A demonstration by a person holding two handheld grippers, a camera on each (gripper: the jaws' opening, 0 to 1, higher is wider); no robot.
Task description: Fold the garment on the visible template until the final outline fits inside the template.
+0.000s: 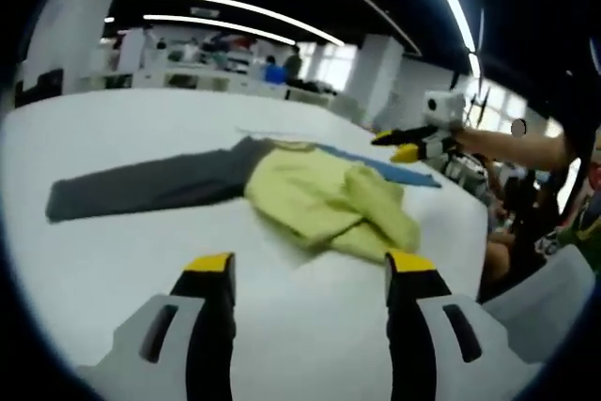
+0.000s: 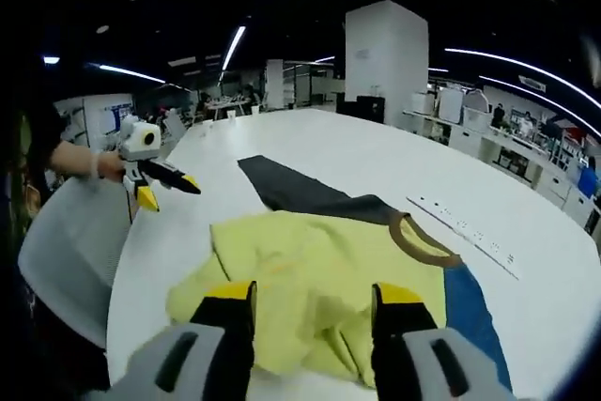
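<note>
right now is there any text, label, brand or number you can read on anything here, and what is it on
No text can be read in either view.
White strip on the table: it carries small dark marks, too small and blurred to read.
Yellow garment: no print or label shows on it.
Dark grey garment and blue template: plain, no markings visible.
Left hand-held gripper and right hand-held gripper: no lettering visible.

My right tongs (image 2: 312,300) stand open above the yellow garment (image 2: 310,279), which lies crumpled on the white counter (image 2: 376,157). A dark grey panel (image 2: 300,192) runs out from under it, away from me, and a blue panel (image 2: 474,312) shows at its right. My left tongs (image 2: 161,185) hang open off the counter's left edge.
</note>
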